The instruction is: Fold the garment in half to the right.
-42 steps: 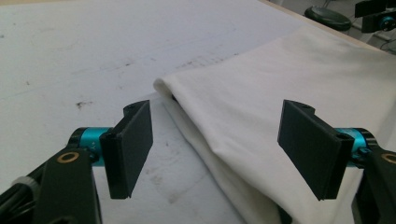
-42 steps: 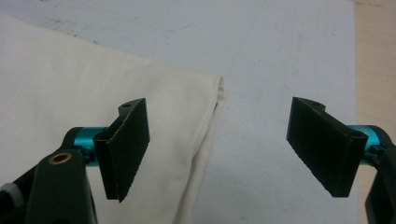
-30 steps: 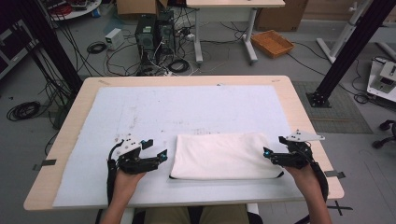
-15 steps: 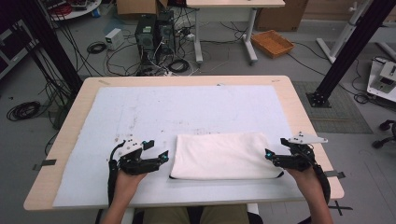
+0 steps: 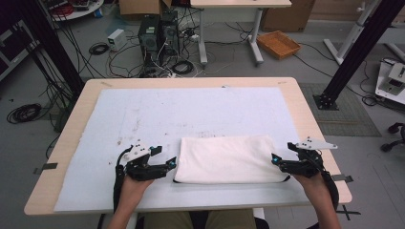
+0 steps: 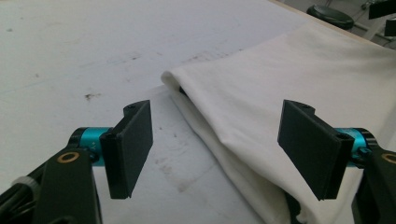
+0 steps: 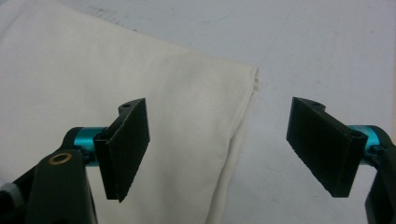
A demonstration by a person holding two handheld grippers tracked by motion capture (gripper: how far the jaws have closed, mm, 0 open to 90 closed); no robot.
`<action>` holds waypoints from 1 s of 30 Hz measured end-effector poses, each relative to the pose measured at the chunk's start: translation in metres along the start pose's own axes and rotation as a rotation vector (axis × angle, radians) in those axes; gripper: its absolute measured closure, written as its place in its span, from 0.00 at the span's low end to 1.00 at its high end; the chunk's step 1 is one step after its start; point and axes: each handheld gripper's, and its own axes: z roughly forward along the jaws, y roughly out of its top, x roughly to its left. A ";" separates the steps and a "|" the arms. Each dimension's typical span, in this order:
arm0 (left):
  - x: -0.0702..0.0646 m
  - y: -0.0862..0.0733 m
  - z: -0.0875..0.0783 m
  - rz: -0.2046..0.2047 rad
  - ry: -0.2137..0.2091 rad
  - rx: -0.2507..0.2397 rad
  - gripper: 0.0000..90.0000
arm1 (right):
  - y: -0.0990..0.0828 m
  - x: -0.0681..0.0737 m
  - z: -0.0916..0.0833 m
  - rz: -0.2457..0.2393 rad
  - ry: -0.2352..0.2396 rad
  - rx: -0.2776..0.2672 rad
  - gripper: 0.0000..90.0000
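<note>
A folded white cloth (image 5: 228,159) is lying on the white mat (image 5: 157,114) covering the tabletop (image 5: 71,143), sitting between the two tools near the person's edge. The left tool (image 5: 168,164) is resting just off the cloth's left short edge, released, jaws standing wide; in the left gripper view that folded edge (image 6: 219,130) is running up between the jaws with nothing pressing on it. The right tool (image 5: 276,161) is sitting at the cloth's right short edge, also released, jaws spread; in the right gripper view the cloth's corner (image 7: 250,74) is lying ahead of and between the jaws, untouched. Compared with a second ago almost nothing is changing: both tools are staying where they were at the cloth's ends and the cloth is keeping the same shape. This is reading as a pause with the fold laid down, or a line-up for taking both ends for another fold; neither tool is gripping yet.
</note>
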 end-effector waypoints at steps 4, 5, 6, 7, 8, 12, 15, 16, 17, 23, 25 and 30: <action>-0.011 -0.003 0.005 0.000 0.010 0.028 0.29 | 0.000 0.001 0.000 -0.005 -0.006 -0.009 0.23; -0.014 -0.005 0.007 0.006 0.006 0.040 0.29 | 0.000 0.001 0.000 -0.005 -0.004 -0.008 0.23; -0.017 -0.007 0.009 0.011 0.006 0.055 0.29 | 0.000 0.002 0.002 -0.006 0.000 -0.005 0.23; -0.020 -0.007 0.010 0.015 0.016 0.068 0.29 | 0.000 0.003 0.003 -0.010 0.002 0.002 0.23; -0.022 -0.008 0.011 0.015 0.030 0.080 0.29 | 0.000 0.004 0.004 -0.017 0.006 0.003 0.23; -0.026 -0.010 0.015 0.014 0.072 0.130 0.29 | 0.001 0.007 0.007 -0.025 0.010 0.009 0.23; -0.026 -0.012 0.018 -0.001 0.088 0.167 0.31 | 0.001 0.008 0.007 -0.028 0.013 0.010 0.23; -0.026 -0.013 0.019 0.000 0.092 0.185 0.32 | 0.001 0.009 0.008 -0.029 0.012 0.012 0.23; -0.027 -0.013 0.019 0.001 0.091 0.194 0.35 | 0.001 0.009 0.008 -0.031 0.014 0.013 0.23; -0.032 -0.016 0.022 0.044 0.099 0.233 0.54 | 0.003 0.013 0.009 -0.045 0.023 0.012 0.23; -0.034 -0.018 0.023 0.053 0.110 0.235 0.60 | 0.007 0.017 0.011 -0.059 0.030 0.007 0.23; -0.033 -0.018 0.023 0.072 0.095 0.240 0.73 | 0.023 0.034 0.016 -0.102 0.051 -0.001 0.23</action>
